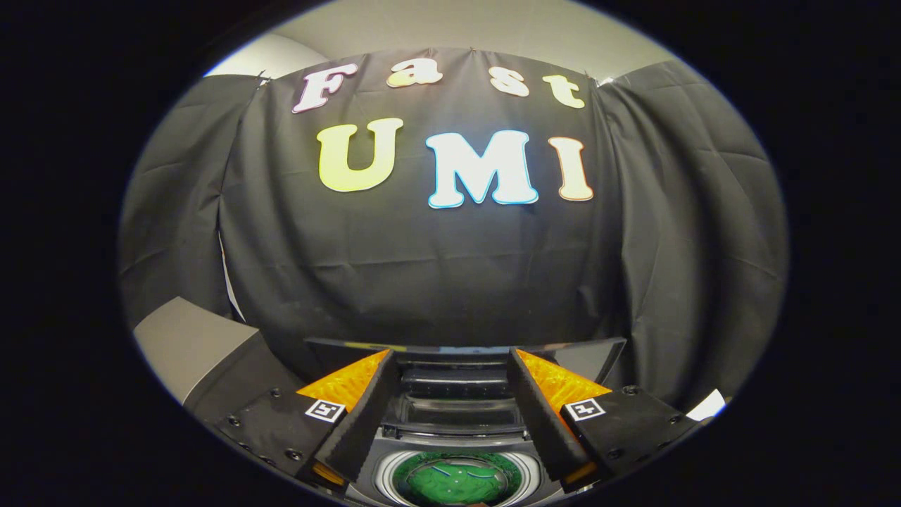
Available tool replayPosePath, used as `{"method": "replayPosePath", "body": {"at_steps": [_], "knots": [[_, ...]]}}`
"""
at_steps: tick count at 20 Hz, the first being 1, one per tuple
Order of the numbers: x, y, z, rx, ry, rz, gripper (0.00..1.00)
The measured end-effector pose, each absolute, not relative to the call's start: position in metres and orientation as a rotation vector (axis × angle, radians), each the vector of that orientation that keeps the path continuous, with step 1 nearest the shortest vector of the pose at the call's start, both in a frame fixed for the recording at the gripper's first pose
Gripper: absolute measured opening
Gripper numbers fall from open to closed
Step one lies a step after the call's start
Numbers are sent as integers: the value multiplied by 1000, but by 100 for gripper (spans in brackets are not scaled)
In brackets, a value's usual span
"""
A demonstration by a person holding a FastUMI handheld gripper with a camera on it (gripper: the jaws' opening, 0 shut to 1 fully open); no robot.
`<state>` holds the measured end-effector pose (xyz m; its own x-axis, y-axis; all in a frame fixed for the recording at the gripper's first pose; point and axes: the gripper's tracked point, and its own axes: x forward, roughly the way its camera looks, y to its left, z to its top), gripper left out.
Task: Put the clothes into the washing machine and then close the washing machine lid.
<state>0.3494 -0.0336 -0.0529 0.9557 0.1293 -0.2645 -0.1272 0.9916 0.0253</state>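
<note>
We see the tongs held above the washing machine, their two fingers spread wide with nothing gripped between them. Each finger carries a small square marker on its upper block. Through the gap between the fingers we look down onto the top of the machine: its round drum opening sits just below and between the fingertips, ringed by a pale rim.

Inside the drum lies something green, which we take to be the clothes (the fabric is too small and too distorted here for us to tell what garment it is, or whether there is more than one piece). It lies within the drum and is apart from both fingers.

Beyond the fingertips the washing machine lid stands raised at the back of the machine, so the opening is uncovered. We can make out its dark, glossy edge running across behind both fingers, with the hinged panel stepping down from it toward the drum.

Behind the machine hangs the booth's black cloth wall, creased in vertical folds. To the left of the tongs a grey slanted surface shows, near the cloth; we cannot tell what it belongs to.
</note>
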Motion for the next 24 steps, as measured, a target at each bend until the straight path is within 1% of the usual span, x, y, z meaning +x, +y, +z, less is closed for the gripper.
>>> {"method": "replayPosePath", "body": {"at_steps": [4, 13, 18, 24], "knots": [[377, -32, -48, 6, 254, 116, 97], [424, -16, -63, 8, 271, 113, 97], [428, -23, -86, -21, 328, 101, 98], [424, -24, -86, 19, 301, 102, 99]]}}
